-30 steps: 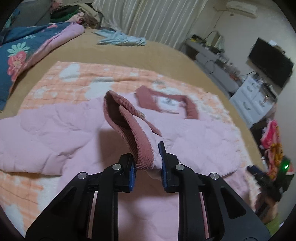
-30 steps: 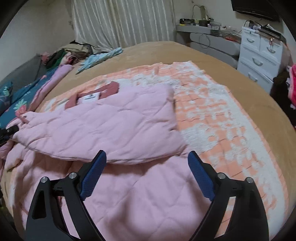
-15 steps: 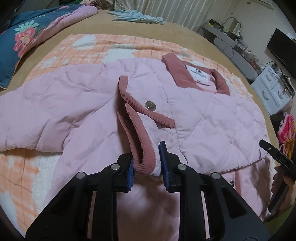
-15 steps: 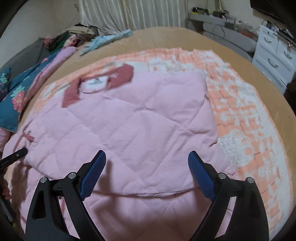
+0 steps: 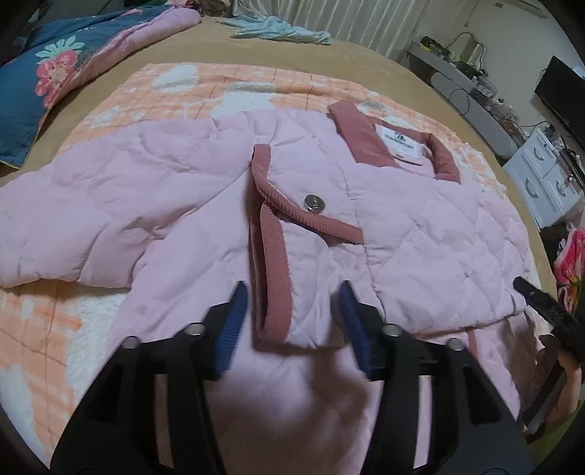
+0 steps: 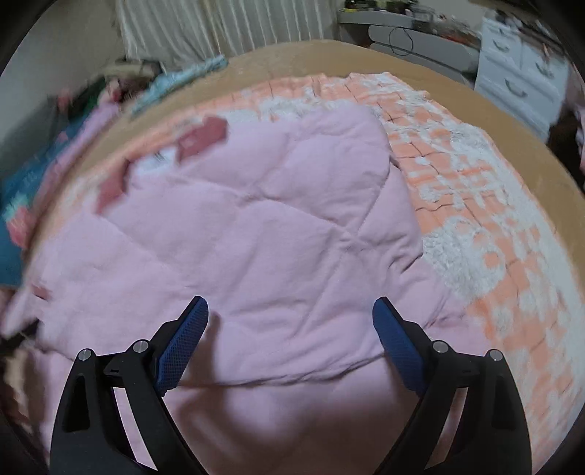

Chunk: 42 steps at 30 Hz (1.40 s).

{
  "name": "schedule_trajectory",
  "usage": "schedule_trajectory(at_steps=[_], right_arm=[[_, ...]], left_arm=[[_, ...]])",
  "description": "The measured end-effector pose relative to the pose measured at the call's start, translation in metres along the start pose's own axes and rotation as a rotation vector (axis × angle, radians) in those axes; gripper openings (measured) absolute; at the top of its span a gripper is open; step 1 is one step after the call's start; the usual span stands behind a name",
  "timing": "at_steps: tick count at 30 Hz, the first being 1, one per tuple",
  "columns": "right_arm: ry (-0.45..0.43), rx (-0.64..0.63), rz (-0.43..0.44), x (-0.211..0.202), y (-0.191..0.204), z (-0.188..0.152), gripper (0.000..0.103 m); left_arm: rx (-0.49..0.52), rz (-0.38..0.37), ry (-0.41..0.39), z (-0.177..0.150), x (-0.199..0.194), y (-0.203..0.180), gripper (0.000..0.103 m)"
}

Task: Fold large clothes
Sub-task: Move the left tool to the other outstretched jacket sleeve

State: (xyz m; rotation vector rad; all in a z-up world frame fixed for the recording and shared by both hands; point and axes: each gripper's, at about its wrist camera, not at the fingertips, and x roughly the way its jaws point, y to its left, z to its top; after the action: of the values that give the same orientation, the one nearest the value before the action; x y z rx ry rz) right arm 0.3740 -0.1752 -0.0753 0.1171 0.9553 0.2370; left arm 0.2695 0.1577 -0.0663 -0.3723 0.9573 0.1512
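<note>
No containers in either view. White drawer unit at the right edge of the room, drawers shut, contents not visible.

Pink quilted jacket lies flat on an orange-and-white checked blanket, which covers a tan bedspread. Diamond stitching; dark pink corduroy collar with a white label inside. Sleeve is folded across the chest, its corduroy-trimmed cuff pointing toward the camera, a silver snap beside the trim. Far sleeve runs off to the left over the blanket.

Left gripper: jaws opening, cuff end sits between the blue pads, pads not pressing on it, small gap on both sides.

Right gripper: jaws spread wide, nothing held, hovers over the jacket's folded lower edge. Its view is motion-blurred on the left side.

Floral blue quilt and a light blue garment lie at the far side of the bed.
</note>
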Motion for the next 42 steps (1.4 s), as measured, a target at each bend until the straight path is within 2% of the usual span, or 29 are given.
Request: schedule_trajectory(at_steps=[4, 6, 8, 12, 16, 21, 29, 34, 42], right_arm=[[-0.050, -0.011, 0.014, -0.030, 0.009, -0.006, 0.094], [-0.072, -0.005, 0.027, -0.045, 0.013, -0.010, 0.097], [-0.089, 0.002, 0.048, -0.057, 0.017, -0.013, 0.098], [-0.120, -0.007, 0.066, -0.079, 0.028, -0.018, 0.099], [-0.139, -0.004, 0.085, -0.098, 0.040, -0.026, 0.099], [-0.162, -0.049, 0.090, -0.118, 0.061, -0.036, 0.099], [-0.194, -0.103, 0.148, -0.145, 0.104, -0.044, 0.099], [-0.198, -0.144, 0.167, -0.150, 0.133, -0.048, 0.099], [-0.201, -0.212, 0.189, -0.151, 0.177, -0.052, 0.099]], left_arm=[[0.014, 0.021, -0.023, -0.001, -0.021, 0.000, 0.073], [-0.003, 0.006, -0.034, -0.001, -0.032, 0.003, 0.078], [-0.019, 0.000, -0.040, 0.000, -0.041, 0.005, 0.094], [-0.036, 0.001, -0.072, -0.004, -0.060, 0.009, 0.094], [-0.066, 0.045, -0.102, -0.009, -0.078, 0.017, 0.094], [-0.109, 0.050, -0.129, -0.017, -0.098, 0.035, 0.094], [-0.153, 0.060, -0.170, -0.034, -0.124, 0.062, 0.094], [-0.204, 0.054, -0.203, -0.040, -0.140, 0.083, 0.094], [-0.256, 0.105, -0.247, -0.048, -0.159, 0.118, 0.094]])
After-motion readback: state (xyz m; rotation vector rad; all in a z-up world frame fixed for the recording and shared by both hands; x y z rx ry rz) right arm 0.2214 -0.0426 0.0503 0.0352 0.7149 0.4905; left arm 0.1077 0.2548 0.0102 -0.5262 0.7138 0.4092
